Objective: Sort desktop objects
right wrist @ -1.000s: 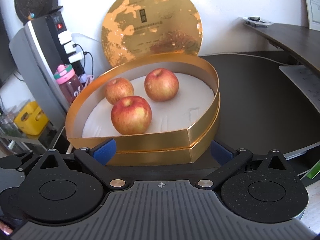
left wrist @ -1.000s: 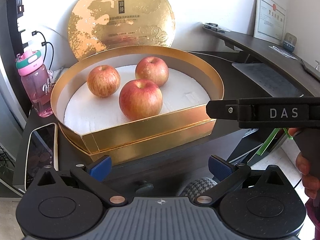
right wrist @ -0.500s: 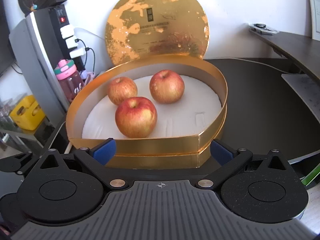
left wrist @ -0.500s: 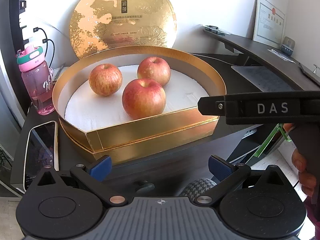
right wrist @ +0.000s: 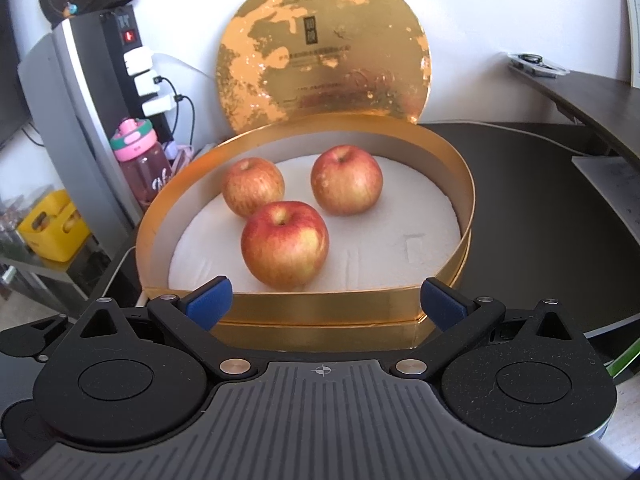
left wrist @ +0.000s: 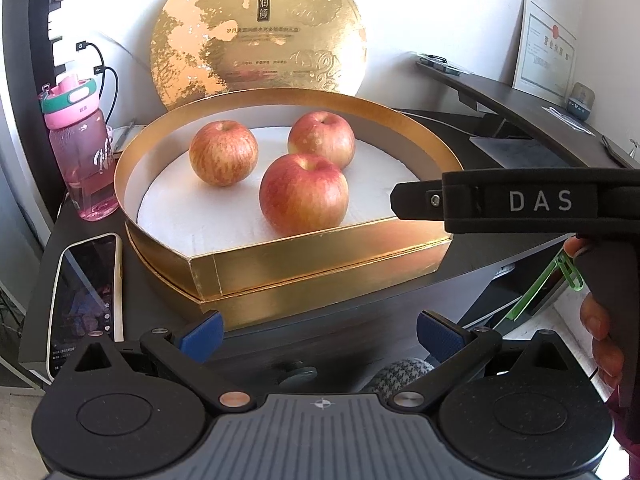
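My left tool (left wrist: 318, 334) and right tool (right wrist: 324, 300) both stood wide, holding nothing, low in each frame before the gold box (left wrist: 320, 258) on the dark worktop (right wrist: 532, 208). Three apples lay inside on white padding: the front apple (right wrist: 285, 243) at centre, the left apple (right wrist: 253, 187) and right apple (right wrist: 346, 180) behind. The round lid (left wrist: 260, 32) leaned upright behind; a pink bottle (left wrist: 78, 148) and phone (left wrist: 86, 300) sat at left.

Glossy gold foil box (right wrist: 304, 304), white foam-like liner (right wrist: 392, 220), smooth-skinned apples (right wrist: 285, 244), translucent pink plastic bottle (left wrist: 82, 160).
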The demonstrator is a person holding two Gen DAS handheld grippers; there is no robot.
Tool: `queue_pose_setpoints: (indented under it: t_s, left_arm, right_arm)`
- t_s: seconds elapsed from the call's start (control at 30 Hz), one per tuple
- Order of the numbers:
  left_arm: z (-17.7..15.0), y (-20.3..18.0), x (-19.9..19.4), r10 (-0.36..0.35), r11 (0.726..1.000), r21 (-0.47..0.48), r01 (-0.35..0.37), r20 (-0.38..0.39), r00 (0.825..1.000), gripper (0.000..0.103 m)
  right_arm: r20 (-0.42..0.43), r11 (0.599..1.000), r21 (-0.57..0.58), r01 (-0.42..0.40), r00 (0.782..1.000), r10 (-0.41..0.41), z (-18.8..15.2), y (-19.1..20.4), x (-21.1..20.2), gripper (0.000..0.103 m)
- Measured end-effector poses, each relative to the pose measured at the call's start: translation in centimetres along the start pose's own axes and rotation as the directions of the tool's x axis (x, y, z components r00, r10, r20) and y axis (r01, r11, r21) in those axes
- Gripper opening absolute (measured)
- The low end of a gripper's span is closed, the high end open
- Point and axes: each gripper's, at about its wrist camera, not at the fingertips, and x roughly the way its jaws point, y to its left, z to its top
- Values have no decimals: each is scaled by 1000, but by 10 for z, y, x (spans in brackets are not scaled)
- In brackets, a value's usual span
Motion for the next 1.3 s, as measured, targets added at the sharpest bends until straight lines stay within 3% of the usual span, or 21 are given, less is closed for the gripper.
queue_pose_setpoints:
  t_s: [0.73, 1.07, 1.3]
  left_arm:
    - [7, 6, -3, -6, 1000, -14, 7, 30, 1000, 103]
    - [36, -2, -4, -25, 1000, 13, 24, 115, 993, 103]
    - [76, 2, -3, 34, 997, 57, -45, 192, 981, 103]
  right_arm:
    - [56, 1000, 18, -3, 998, 2, 9, -10, -5, 103]
    - [135, 1000, 19, -7, 991, 4, 43, -34, -11, 103]
    - [192, 1000, -9, -25, 981, 26, 72, -45, -4, 103]
